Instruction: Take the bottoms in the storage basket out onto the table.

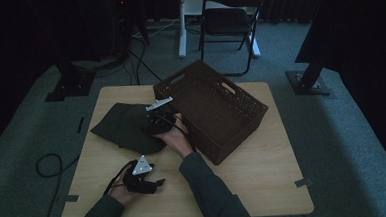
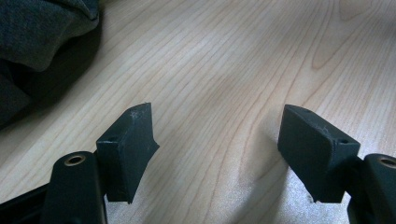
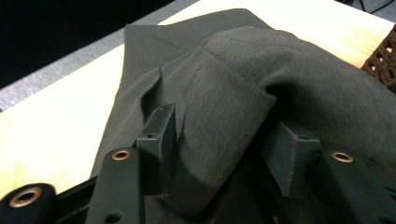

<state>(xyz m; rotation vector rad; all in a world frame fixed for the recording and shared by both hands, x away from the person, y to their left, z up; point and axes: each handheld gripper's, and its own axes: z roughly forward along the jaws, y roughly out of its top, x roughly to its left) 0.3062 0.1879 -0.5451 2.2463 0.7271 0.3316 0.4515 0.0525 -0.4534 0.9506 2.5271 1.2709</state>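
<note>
So the dark grey cloth [image 1: 127,127] is lying bunched up on the left half of the wooden table [image 1: 264,160], right beside the brown wicker basket [image 1: 216,107], and the right gripper [image 3: 219,144] is sitting over it with its jaws parted around a fold, pads not really pinching anything as far as I can tell. Meanwhile the left gripper [image 2: 217,140] is hanging wide open over bare wood near the table's front edge, holding nothing. My worry is that right one is straddling a loose fold, so it's probably going to grab one thin layer and the rest will be dragging or sliding off.
</note>
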